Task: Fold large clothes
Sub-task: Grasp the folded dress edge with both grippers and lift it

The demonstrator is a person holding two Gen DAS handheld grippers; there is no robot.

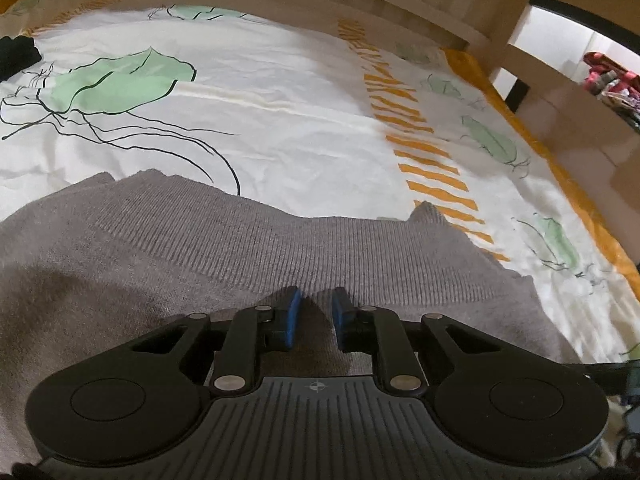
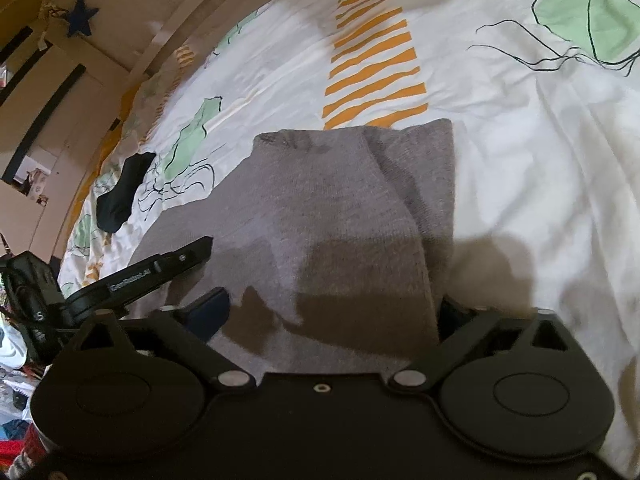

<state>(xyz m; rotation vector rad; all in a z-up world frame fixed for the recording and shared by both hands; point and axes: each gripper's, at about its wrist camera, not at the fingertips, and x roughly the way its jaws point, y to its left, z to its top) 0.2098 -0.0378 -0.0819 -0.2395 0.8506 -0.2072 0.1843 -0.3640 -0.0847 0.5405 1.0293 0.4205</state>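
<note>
A grey knit sweater (image 1: pixel 200 248) lies on the bed, its ribbed hem along the far edge in the left wrist view. My left gripper (image 1: pixel 314 304) hovers just over the sweater, its blue pads a small gap apart with nothing between them. In the right wrist view the sweater (image 2: pixel 328 208) lies partly folded, with a doubled strip along its right side. My right gripper (image 2: pixel 336 312) is wide open over the near edge of the sweater; cloth lies between the spread fingers. The left gripper's body (image 2: pixel 160 268) shows at the left of that view.
The bed cover (image 1: pixel 280 120) is white with green leaf prints and orange stripes. A black garment (image 2: pixel 124 192) lies on it to the far left of the sweater. A wooden bed frame (image 1: pixel 360 4) runs along the far side. Cluttered shelves (image 1: pixel 608 80) stand beyond.
</note>
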